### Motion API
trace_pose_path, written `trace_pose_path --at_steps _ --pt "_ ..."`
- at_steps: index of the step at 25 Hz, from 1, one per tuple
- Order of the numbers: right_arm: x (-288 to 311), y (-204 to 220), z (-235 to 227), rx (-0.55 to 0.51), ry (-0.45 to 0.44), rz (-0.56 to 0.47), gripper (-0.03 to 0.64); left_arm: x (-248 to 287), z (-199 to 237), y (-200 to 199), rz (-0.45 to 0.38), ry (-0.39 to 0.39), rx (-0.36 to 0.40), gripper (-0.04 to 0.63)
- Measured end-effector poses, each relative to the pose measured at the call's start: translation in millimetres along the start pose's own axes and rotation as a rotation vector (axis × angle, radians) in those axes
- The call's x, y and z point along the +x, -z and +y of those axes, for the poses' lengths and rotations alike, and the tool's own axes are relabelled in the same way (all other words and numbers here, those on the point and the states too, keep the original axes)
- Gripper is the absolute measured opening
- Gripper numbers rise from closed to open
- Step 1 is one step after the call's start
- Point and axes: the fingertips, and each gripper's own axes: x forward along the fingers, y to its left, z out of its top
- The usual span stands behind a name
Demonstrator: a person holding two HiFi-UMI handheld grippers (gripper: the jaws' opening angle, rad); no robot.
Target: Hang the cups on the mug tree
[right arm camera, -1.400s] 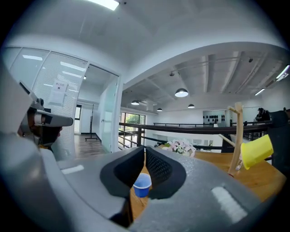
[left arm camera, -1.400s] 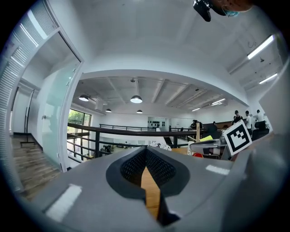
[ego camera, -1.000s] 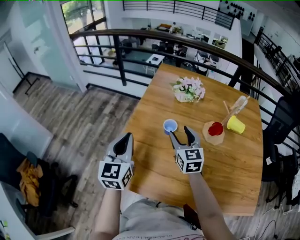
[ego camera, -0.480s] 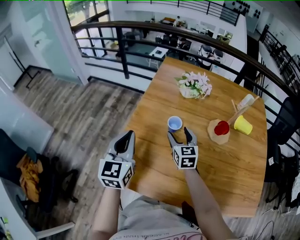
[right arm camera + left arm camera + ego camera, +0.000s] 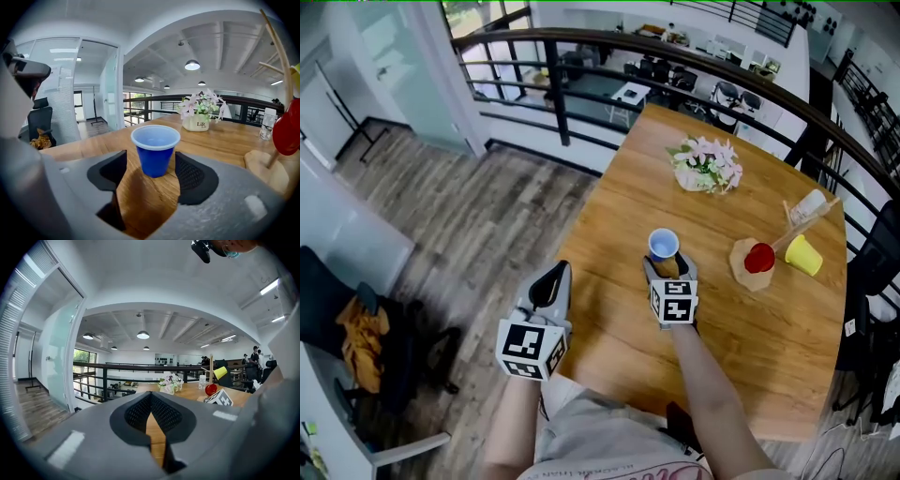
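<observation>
Wooden table [image 5: 769,347] beside a dark railing [image 5: 609,47] over a lower office floor; plank flooring open to the left. Blue cup [image 5: 664,246] upright near the table's middle, between the parted jaws of the right gripper [image 5: 667,270], just opened wider, pads not pressing it. Left gripper [image 5: 551,281] closed on nothing, by the table's left edge. Mug tree [image 5: 752,272] to the right, red cup [image 5: 759,257] and yellow cup [image 5: 803,254] hanging; bare wood between. Only in the right gripper view: print on the flower pot [image 5: 200,123].
</observation>
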Motion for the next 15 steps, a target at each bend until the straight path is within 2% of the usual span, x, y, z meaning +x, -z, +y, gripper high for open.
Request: trace_pose_path --at_steps 8,10,15 --pt "22.2 -2.4 -7.4 -0.019 0.0 0.025 0.316 -7.6 14.5 11.1 0.02 -0.042 -0.004 0.003" --pt "24.3 -2.5 -7.6 -0.024 -0.003 0.034 0.287 -8.9 17.2 10.6 0.018 -0.05 -0.006 0.003" --pt "24.0 -4.2 -2.3 -0.052 -0.027 0.033 0.284 -10.1 20.5 7.7 0.011 -0.063 -0.006 0.003"
